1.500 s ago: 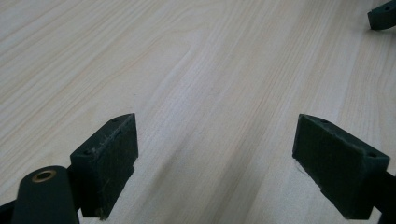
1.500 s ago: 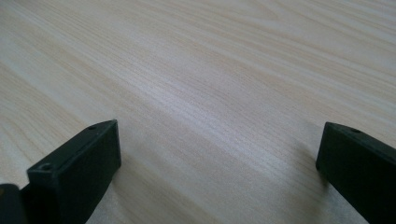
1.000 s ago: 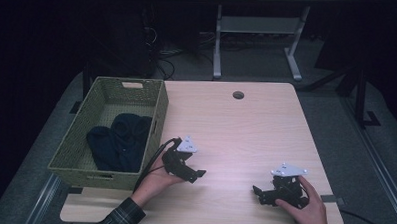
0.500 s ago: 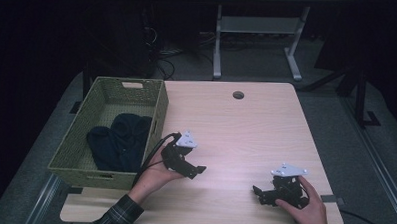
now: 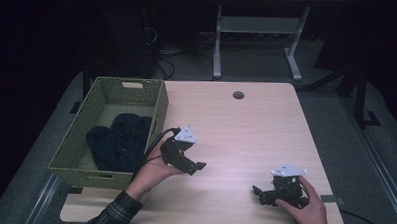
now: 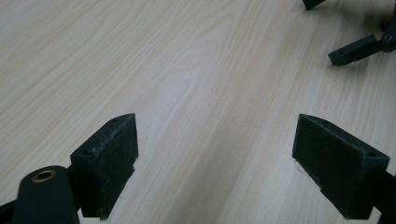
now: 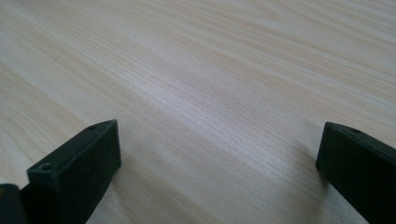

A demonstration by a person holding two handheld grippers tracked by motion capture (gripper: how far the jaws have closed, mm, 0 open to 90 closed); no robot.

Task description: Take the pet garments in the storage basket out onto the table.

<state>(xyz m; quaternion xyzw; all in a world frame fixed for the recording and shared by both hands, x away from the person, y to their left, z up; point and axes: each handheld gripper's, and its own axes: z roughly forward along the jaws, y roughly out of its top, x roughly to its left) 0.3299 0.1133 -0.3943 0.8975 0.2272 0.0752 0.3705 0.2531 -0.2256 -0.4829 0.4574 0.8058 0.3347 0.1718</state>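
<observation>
Dark cloth point(image 5: 117, 148) lies in woven basket point(image 5: 159, 110), beside the raised left gripper point(image 5: 197, 166); right gripper point(image 5: 258, 190) unmoved; both gape, empty.

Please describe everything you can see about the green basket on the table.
The green basket is rectangular and looks woven, perhaps from wicker or plastic strands, with walls that slope outward toward the rim. A cut-out handle slot shows in its far short wall. It stands upright on the left part of the wooden table, its near corner reaching over the table's front edge. Inside lies a crumpled dark cloth. The left gripper is beside its right wall, apart from it; its cable runs close to that wall.
</observation>
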